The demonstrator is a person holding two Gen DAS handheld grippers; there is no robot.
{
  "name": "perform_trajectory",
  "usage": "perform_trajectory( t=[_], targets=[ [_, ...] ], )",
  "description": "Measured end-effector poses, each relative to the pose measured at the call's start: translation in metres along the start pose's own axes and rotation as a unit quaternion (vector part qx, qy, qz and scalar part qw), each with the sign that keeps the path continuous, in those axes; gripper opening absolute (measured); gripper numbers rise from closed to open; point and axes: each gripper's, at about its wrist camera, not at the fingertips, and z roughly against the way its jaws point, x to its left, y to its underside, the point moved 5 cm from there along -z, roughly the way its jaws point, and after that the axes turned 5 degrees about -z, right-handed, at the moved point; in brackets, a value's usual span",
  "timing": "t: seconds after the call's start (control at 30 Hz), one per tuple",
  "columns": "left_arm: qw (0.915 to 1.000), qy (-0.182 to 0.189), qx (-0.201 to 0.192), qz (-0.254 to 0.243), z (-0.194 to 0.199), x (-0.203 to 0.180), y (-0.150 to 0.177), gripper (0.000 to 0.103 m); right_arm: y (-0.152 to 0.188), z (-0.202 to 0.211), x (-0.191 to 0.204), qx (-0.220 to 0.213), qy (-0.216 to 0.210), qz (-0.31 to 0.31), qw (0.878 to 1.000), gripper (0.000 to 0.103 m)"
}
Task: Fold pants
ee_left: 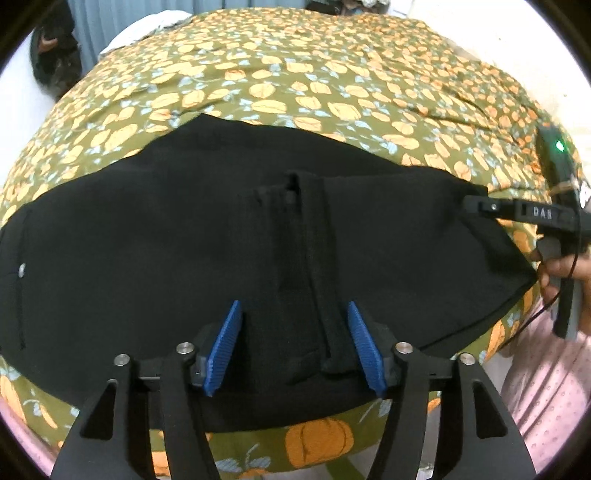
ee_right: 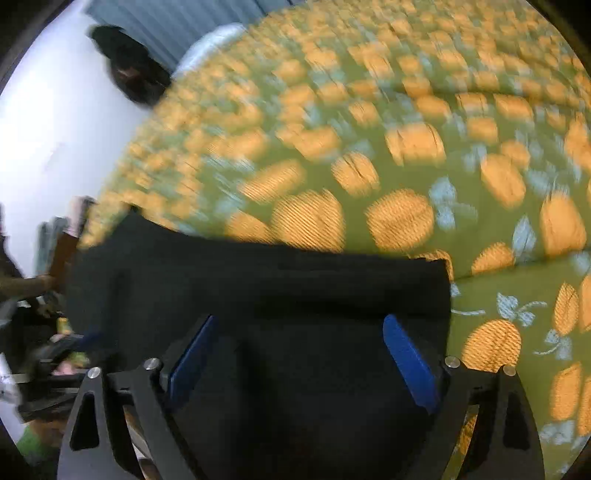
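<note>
Black pants (ee_left: 166, 240) lie spread flat on a bed with an olive pumpkin-print sheet (ee_left: 295, 85). A raised fold or seam ridge (ee_left: 314, 266) runs down the middle of the pants. My left gripper (ee_left: 293, 317) is open, its blue pads either side of that ridge near the front edge. My right gripper (ee_right: 299, 332) is open over the right end of the pants (ee_right: 258, 295), pads apart with black cloth between them. In the left wrist view the right gripper (ee_left: 476, 206) reaches the pants' far right corner. The right wrist view is motion-blurred.
The bed's front edge runs just under my left gripper, and a person in pink cloth (ee_left: 546, 387) stands at the right. A grey curtain (ee_left: 99, 26) and a white pillow (ee_left: 147, 29) lie at the far left. A dark shape (ee_right: 129, 70) sits beside the bed.
</note>
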Motion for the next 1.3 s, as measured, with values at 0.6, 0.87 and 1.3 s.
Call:
perform_trajectory(
  t=[0.6,0.87,1.3],
  targets=[
    [0.9967,-0.066,0.004,0.047,0.016,0.044,0.022,0.082,0.078,0.047,0.041,-0.071,0.059,0.014,0.996,0.091],
    [0.9929,-0.1,0.015,0.063,0.015,0.06,0.028,0.082,0.095,0.056,0.052,-0.104,0.059,0.018,0.993,0.091],
    [0.9902,-0.128,0.022,0.052,0.015,0.063,0.032,0.083,0.094,0.055,0.068,-0.112,0.059,0.053,0.99,0.091]
  ],
)
